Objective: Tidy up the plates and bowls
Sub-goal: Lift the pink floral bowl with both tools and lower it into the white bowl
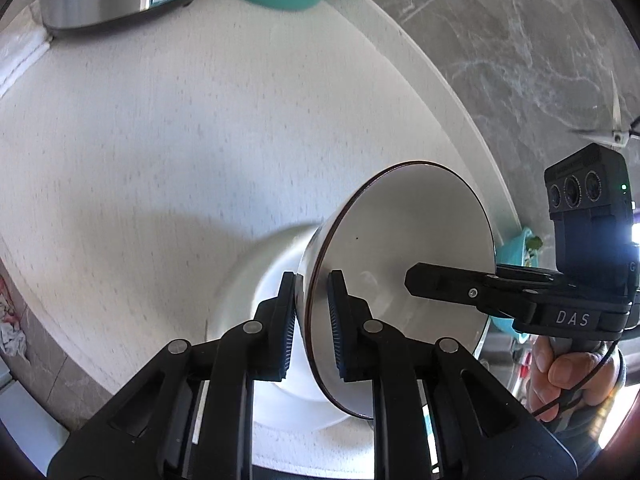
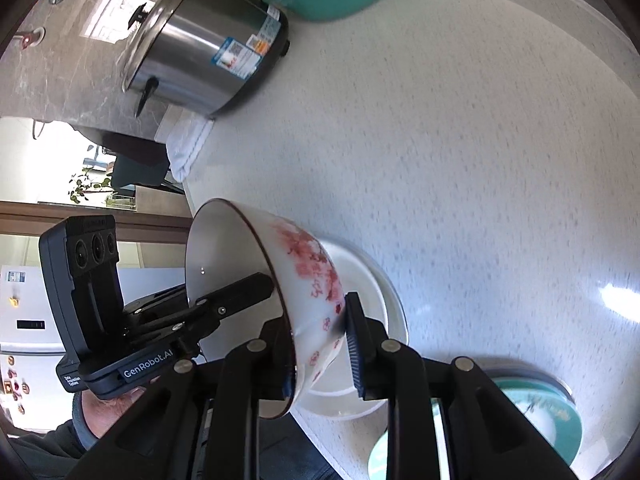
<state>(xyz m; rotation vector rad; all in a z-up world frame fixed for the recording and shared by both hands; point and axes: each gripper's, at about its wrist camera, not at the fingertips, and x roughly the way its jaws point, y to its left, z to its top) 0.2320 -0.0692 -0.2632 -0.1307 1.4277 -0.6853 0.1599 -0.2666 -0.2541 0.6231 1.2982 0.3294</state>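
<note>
Both grippers' fingers pinch one red-flowered bowl point(image 2: 304, 280) by its rim: left gripper point(image 1: 312, 320), right gripper point(image 2: 320, 344). It hangs tilted over a white plate point(image 2: 384, 312); not yet set down, I'd judge.

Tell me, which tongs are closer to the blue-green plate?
Right. The right tongs grip the flowery bowl by its rim, with the blue-green plate lying just to their right. The left tongs grip the bowl's opposite rim, farther from the plate.
</note>
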